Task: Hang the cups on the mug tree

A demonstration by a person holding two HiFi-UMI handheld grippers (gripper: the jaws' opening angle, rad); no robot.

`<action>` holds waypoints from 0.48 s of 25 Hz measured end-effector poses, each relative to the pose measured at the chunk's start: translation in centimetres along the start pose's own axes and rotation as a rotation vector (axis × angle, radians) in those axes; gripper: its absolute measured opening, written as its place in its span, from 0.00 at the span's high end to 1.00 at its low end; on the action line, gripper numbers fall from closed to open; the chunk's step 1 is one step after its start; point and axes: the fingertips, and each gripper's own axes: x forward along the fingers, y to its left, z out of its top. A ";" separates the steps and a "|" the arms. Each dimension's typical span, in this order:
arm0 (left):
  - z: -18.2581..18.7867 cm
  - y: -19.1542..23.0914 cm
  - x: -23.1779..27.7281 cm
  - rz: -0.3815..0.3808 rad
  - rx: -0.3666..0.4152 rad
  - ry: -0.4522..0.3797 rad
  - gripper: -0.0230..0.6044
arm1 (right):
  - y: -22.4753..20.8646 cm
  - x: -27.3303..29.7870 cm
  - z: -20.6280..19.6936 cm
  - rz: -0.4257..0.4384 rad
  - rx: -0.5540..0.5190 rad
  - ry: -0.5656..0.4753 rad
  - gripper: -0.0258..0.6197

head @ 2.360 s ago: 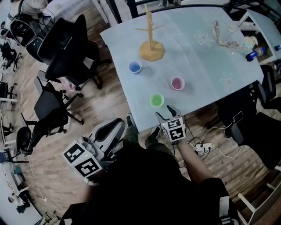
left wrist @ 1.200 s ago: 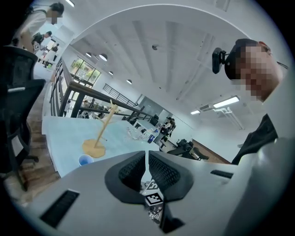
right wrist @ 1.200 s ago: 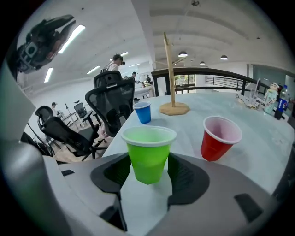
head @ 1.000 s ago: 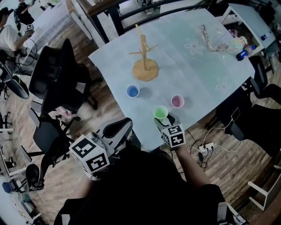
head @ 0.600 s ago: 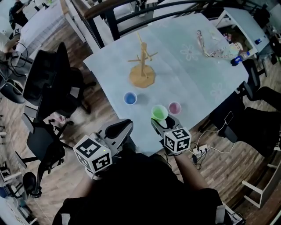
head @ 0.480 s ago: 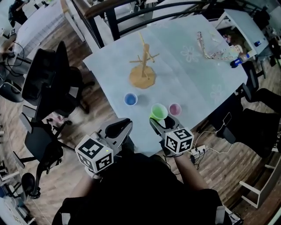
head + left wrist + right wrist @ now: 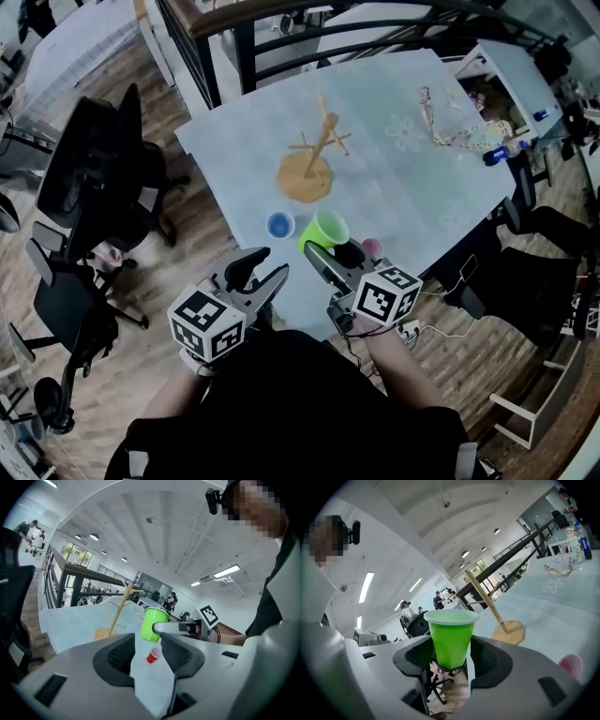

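**Green cup in the air, tree yet to be reached**

Nearest the person, the left gripper (image 7: 265, 270) hangs at the table's near edge. Its jaws are opening and nothing sits between them; only the tabletop shows through the gap. Beside it, the right gripper (image 7: 334, 251) is clamped on the green cup (image 7: 326, 228), pads pressing low on its wall, rim upward and leaning a little. The cup is clear of the table (image 7: 412, 178).

Just beyond, the blue cup (image 7: 279, 225) stands upright on the surface to the left, and the pink cup (image 7: 372, 247) peeks out behind the right gripper. Farther back, near the middle of the table, the mug tree (image 7: 314, 159) stands bare, no cup on any peg.

The risk, as I see it, lies in the hanging. The cup looks thin and has no handle, so it must be tipped over a peg. A hard squeeze could buckle it, and a loose one could let it slide out mid-turn. The tree looks light, too, and a knock against a branch might topple it.
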 end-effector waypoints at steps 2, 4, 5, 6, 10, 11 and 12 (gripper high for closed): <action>0.1 0.6 0.0 0.010 0.027 0.008 0.69 | 0.8 1.2 1.2 0.034 0.044 -0.011 0.54; 0.3 1.6 0.0 0.042 0.095 0.022 0.66 | 1.7 2.4 2.4 0.083 0.110 -0.036 0.54; 0.7 2.0 0.1 0.057 0.132 0.022 0.64 | 2.3 3.0 3.0 0.113 0.150 -0.052 0.54; 1.1 2.3 0.1 0.066 0.166 0.015 0.62 | 2.9 3.4 3.6 0.144 0.188 -0.066 0.54; 3.5 2.9 0.4 0.051 0.255 -0.048 0.56 | 4.8 4.8 4.4 0.213 0.274 -0.079 0.54; 3.9 3.1 0.6 0.044 0.264 -0.051 0.56 | 5.0 5.0 4.5 0.212 0.276 -0.075 0.54; 4.1 3.3 0.9 0.036 0.268 -0.052 0.56 | 5.0 5.2 4.5 0.205 0.275 -0.073 0.54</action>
